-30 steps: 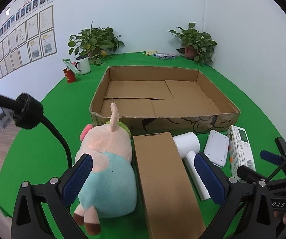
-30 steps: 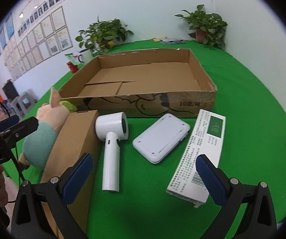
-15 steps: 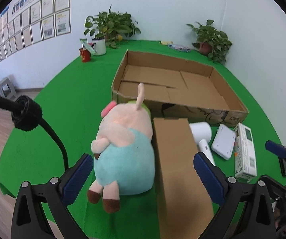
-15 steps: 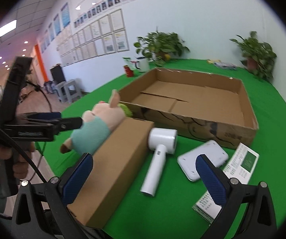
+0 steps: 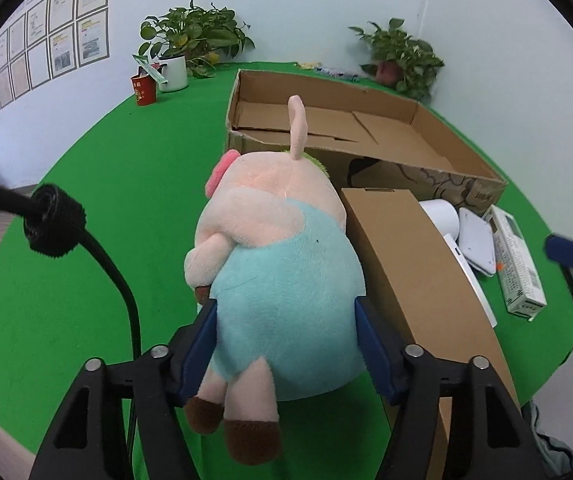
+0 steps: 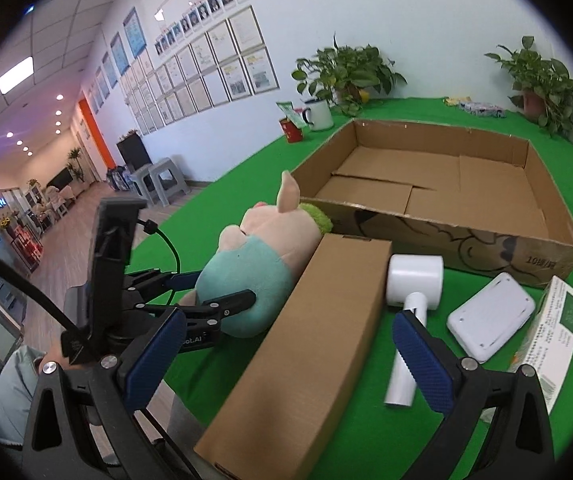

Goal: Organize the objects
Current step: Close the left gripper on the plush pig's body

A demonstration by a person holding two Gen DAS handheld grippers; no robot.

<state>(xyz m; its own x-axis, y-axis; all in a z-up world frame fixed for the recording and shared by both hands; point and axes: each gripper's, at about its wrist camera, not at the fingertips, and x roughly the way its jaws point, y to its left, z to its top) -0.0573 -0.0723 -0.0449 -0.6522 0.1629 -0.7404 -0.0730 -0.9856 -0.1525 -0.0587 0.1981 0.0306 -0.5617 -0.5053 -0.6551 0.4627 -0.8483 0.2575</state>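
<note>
1. Left gripper (image 5: 286,336): its jaws are closing around the teal rear of the plush pig (image 5: 278,264). Both blue pads already touch the plush's flanks and dent them slightly. The grip sits low on the body, probably because that is the widest, softest section and gives the pads most purchase. The tool angles downward over the near table edge.
2. Right gripper (image 6: 286,356): jaws stand wide apart, holding nothing. The near end of the long brown carton (image 6: 306,352) lies between its pads without contact. It tilts down toward the table, which suggests this carton is its next target.
3. The plush pig lies on its side on the green table (image 5: 126,200), head toward the far side, just left of the long brown carton and touching it along one flank.
4. Right of the carton lie a white hair dryer (image 6: 410,292), a white flat device (image 6: 490,316) and a printed white box (image 6: 550,324), grouped closely for picking in turn.
5. The open cardboard tray (image 6: 526,152) lies just beyond these items, empty, likely the destination. The pig's head rests by its near wall.
6. Far edge: two potted plants (image 5: 194,36), a white mug (image 5: 172,74) and a red cup (image 5: 143,89), well clear of the work.
</note>
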